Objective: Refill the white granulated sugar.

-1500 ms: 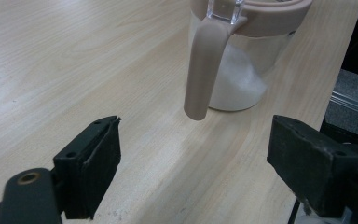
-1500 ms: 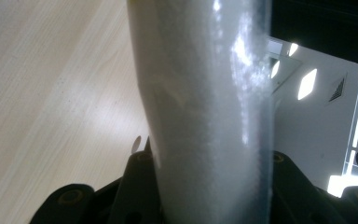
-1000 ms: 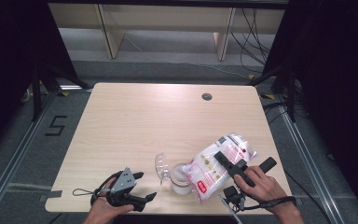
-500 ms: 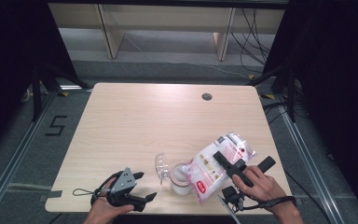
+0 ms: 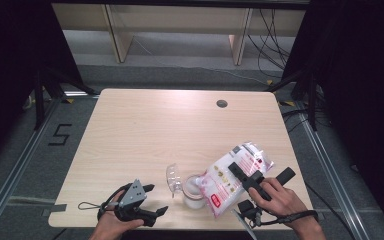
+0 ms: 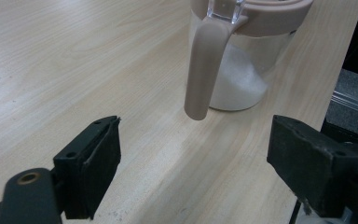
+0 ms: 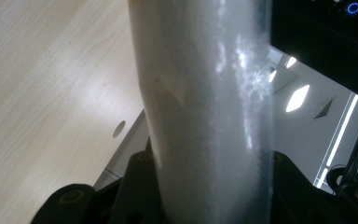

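A clear bag of white granules with pink print hangs tilted, its lower end over the mouth of a clear container. My right gripper is shut on the bag, and the bag stands between its jaws in the right gripper view. The container has a beige rim and handle and holds some white granules. Its clear lid is flipped up on the left. My left gripper rests near the table's front edge, left of the container, open and holding nothing.
The wooden table has a round cable hole at the back right. The table's front edge lies right by both hands. Shelving legs and cables stand on the floor beyond the table.
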Demonstrator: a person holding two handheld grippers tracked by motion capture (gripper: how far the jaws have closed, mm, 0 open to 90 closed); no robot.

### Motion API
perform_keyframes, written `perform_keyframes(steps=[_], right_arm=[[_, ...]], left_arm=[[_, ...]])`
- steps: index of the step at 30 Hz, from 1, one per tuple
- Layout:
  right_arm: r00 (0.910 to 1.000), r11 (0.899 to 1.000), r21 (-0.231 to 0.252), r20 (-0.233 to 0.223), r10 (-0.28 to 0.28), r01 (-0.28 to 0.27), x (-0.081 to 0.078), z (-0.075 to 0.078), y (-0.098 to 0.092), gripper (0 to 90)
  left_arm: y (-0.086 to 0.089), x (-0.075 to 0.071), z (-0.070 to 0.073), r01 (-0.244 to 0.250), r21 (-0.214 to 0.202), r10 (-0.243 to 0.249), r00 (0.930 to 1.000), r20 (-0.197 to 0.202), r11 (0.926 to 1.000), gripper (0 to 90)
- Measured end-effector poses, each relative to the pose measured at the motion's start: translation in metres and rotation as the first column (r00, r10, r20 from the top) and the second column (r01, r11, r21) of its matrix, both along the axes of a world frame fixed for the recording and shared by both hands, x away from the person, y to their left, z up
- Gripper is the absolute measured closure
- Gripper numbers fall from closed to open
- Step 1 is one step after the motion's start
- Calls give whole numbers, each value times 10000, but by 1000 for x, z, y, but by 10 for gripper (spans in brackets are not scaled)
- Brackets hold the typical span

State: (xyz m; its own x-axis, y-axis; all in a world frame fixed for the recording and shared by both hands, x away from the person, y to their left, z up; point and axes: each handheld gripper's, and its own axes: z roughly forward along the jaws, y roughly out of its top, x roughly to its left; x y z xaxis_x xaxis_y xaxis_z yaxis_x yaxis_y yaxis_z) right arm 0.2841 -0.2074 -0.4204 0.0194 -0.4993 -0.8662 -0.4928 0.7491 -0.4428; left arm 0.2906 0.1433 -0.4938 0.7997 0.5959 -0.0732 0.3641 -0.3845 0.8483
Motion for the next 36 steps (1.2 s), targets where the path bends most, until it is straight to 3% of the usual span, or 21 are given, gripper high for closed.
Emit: perform_keyframes(steps=[7, 9, 10, 13, 15, 16, 17, 22, 23, 24, 33, 35, 36], right_arm=[[10000, 9999, -109, 79, 13, -12, -1, 1, 1, 724], [9994, 9996, 92, 220, 257, -259, 0, 0, 0, 725], [10000, 9999, -116, 58, 1, 0, -2, 2, 1, 724], [9999, 9997, -213, 77, 138, -136, -1, 2, 3, 725], [10000, 10000, -39, -3, 31, -31, -1, 0, 2, 725], [9992, 9990, 221, 143, 378, -381, 1, -2, 1, 726], [9986, 9981, 319, 13, 520, -520, 3, -3, 1, 725], [9984, 9982, 223, 14, 559, -559, 4, -3, 0, 726], [9984, 9981, 243, 16, 562, -562, 4, -3, 0, 726], [9984, 9981, 254, 14, 570, -570, 4, -3, 0, 727], [9985, 9976, 440, -82, 535, -531, 3, -3, -2, 729], [9979, 9972, 407, -143, 633, -627, 4, -3, -2, 730], [9981, 9974, 414, -131, 604, -598, 4, -3, -2, 731]], left_arm=[[0, 0, 0, -12, 51, 12, 10000, 15, 10000, 169], [0, 0, 0, 20, 3, -20, 10000, -8, 10000, 169], [0, 0, 0, -14, 17, 14, 10000, 6, 10000, 169], [0, 0, 0, -31, 20, 31, 10000, 13, 10000, 169], [0, 0, -1, -71, -147, 71, 10000, 9, 9999, 169], [0, 0, -1, -15, -132, 15, 10000, 11, 9999, 169], [0, 0, -1, -49, -106, 49, 10000, 19, 9999, 169], [0, 1, -1, -3, -201, 4, 10000, 50, 9998, 169], [2, 2, 0, 52, 177, -54, 9999, 123, 9998, 169], [0, 1, 0, 9, -128, -8, 10000, 59, 9999, 169], [0, 1, -1, 8, -123, -7, 10000, 52, 9999, 169], [2, 2, 0, 47, 153, -48, 9999, 121, 9999, 169], [1, 1, 0, 7, -14, -7, 10000, 38, 10000, 169]])
